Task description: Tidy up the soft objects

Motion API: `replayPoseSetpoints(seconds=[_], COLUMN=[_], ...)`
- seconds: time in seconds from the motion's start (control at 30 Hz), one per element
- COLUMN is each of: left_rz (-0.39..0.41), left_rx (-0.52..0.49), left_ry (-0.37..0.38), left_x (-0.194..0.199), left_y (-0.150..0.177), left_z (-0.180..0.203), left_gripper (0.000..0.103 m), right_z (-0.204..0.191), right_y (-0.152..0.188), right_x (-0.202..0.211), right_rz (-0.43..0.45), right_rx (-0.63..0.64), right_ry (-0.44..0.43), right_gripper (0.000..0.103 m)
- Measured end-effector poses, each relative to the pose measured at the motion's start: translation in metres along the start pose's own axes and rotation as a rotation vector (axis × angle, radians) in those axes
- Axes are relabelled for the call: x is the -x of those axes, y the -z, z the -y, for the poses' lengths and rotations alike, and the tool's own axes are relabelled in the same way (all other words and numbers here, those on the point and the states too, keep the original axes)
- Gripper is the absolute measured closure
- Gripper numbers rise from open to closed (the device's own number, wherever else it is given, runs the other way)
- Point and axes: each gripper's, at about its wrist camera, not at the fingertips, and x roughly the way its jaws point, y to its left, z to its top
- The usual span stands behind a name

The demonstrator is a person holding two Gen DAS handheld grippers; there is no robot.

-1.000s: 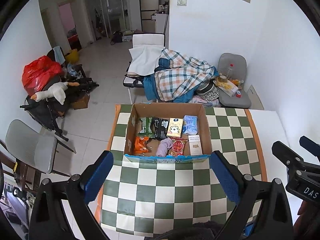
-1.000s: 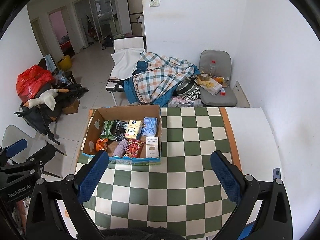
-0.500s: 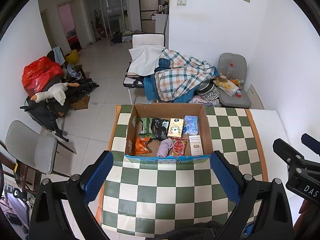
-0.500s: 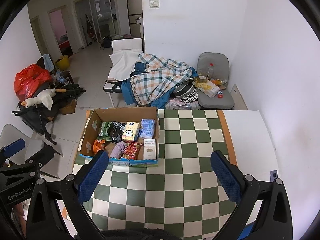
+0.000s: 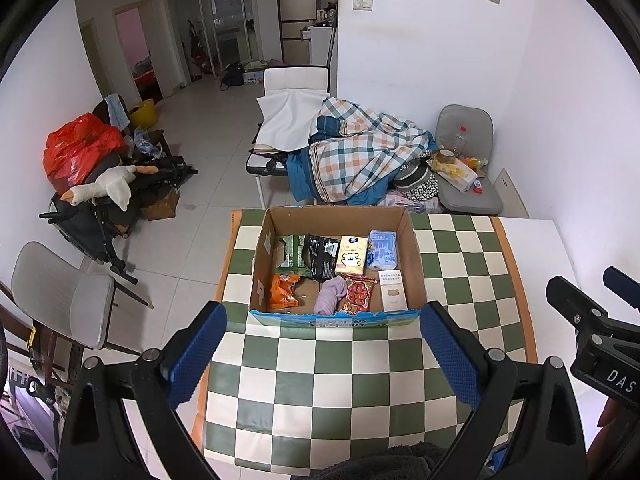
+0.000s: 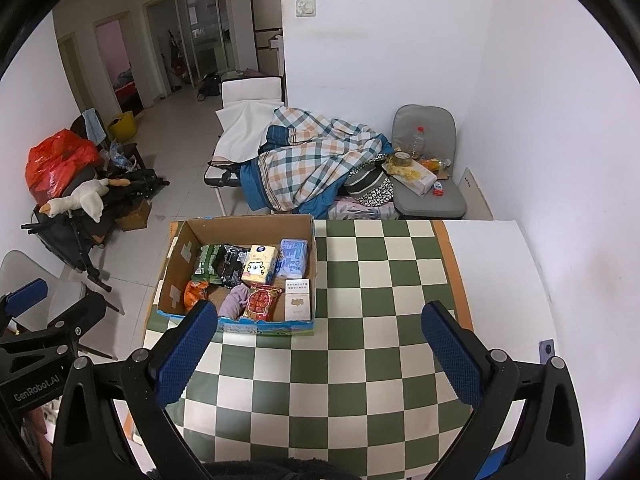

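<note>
We hold both tools spread wide and empty — left gripper (image 5: 322,354), right gripper (image 6: 318,354) — above the checkered table (image 5: 360,392); the cardboard box (image 5: 336,220) of soft packets sits mid-frame, left of centre in the right view.

Left tongs (image 5: 322,354): jaws spread wide, nothing between them, held raised. Right tongs (image 6: 318,352): likewise wide apart and empty, level beside the left.

cardboard box (image 5: 414,240): 1 | packets in it: 8 | claws: 2
</note>
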Motion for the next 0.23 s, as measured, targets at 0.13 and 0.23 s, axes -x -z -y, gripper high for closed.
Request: replayPoseSetpoints(seconds=[0.13, 0.23], left_rz=[0.007, 0.013], left_rx=[0.001, 0.000], left_ry=[-0.001, -0.003], left_x=[0.0009, 0.0010], left_y=[0.0004, 0.0000], left_z=[-0.0041, -0.0053], left_gripper=[0.004, 0.004], right_z=[0.0002, 0.0004], right_y=[-0.0004, -0.0002], right_x=[0.0005, 0.0002], right_rz=[0.002, 0.006], right_rx=[0.000, -0.002], right_ry=[0.000, 0.000], right_gripper=[0.000, 0.000])
